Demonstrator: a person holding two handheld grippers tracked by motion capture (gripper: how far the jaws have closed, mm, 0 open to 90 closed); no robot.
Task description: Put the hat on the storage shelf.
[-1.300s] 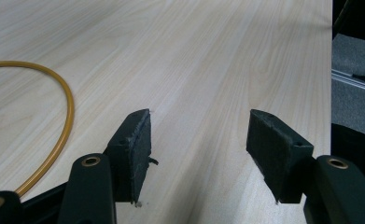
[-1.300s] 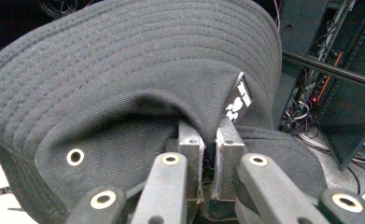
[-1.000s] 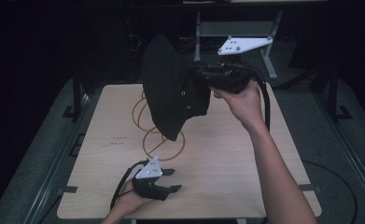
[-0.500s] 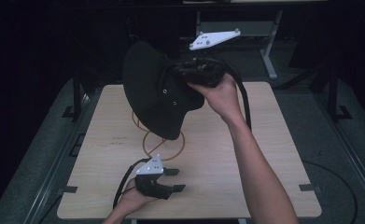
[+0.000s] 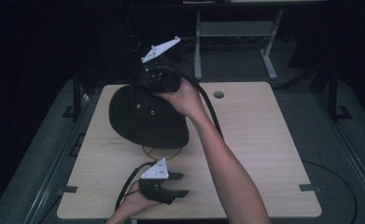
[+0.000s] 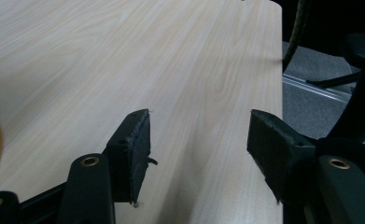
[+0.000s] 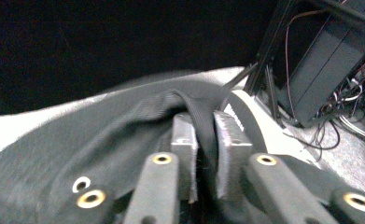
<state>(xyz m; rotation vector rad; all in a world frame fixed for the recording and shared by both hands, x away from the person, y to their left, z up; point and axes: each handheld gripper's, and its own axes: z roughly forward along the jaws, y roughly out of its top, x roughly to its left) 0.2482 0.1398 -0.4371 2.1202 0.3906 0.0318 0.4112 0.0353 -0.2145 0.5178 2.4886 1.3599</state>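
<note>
Black hat [image 5: 147,116] lying low over the far left part of the wooden table [image 5: 259,140], its edge pinched between the closed jaws of the right gripper [image 7: 203,135], with the left gripper [image 5: 178,184] wide apart and empty near the table's front edge.

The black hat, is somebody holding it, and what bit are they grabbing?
Yes. The right gripper pinches a fold of the black hat at its edge, by the far end of the table. The left gripper is open, holding nothing.
</note>
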